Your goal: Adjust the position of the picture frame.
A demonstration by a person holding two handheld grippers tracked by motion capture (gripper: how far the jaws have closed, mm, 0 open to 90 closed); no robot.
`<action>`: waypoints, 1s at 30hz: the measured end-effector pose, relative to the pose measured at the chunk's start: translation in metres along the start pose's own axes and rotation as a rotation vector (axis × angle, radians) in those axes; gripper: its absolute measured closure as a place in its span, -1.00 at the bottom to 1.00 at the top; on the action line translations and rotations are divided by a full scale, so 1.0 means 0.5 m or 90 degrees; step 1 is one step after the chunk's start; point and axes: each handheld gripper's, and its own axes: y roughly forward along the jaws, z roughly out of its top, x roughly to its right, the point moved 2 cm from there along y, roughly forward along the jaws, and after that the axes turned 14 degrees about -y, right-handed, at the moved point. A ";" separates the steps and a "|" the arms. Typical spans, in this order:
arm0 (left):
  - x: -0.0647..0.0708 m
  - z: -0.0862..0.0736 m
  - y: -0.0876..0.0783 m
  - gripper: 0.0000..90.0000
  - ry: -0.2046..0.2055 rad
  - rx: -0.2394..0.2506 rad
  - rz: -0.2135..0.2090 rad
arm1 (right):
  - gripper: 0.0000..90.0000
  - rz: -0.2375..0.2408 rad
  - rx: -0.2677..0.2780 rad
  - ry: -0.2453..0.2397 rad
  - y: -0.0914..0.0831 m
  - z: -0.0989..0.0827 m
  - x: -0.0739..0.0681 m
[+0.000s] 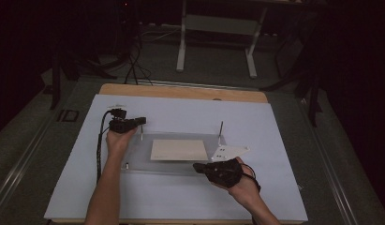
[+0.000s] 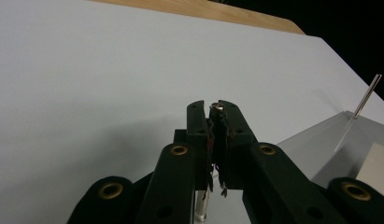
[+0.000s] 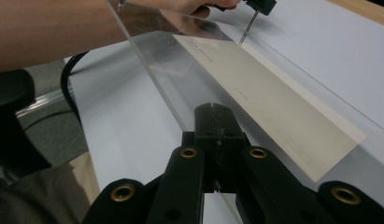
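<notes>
Grippers at opposite ends of a clear acrylic plate [image 1: 134, 161] on the white sheet [image 1: 181, 112]. Left gripper [image 2: 213, 109] clamped on a thin metal pin [image 2: 201, 205], upright at the plate's far left corner. Right gripper [image 3: 216, 112] pressed together with nothing between, low at the plate's near edge. Cream card [image 1: 179, 149] flat on the plate. Second pin [image 1: 220, 131] upright at the far right corner, just beside a white bracket [image 1: 230, 152].
</notes>
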 end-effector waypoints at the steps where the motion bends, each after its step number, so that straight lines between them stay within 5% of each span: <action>1: 0.000 0.000 -0.001 0.88 0.002 -0.001 0.000 | 1.00 0.001 0.002 0.000 0.001 -0.002 -0.002; 6: 0.000 0.000 0.001 0.88 -0.001 0.002 0.002 | 1.00 0.005 0.029 -0.002 -0.004 -0.004 -0.021; 15: -0.001 0.001 0.003 0.88 -0.008 0.003 0.002 | 1.00 0.015 0.008 -0.013 0.014 -0.023 -0.046; 30: -0.003 0.001 0.003 0.88 -0.013 0.001 -0.007 | 1.00 -0.046 -0.030 -0.005 0.046 -0.039 -0.040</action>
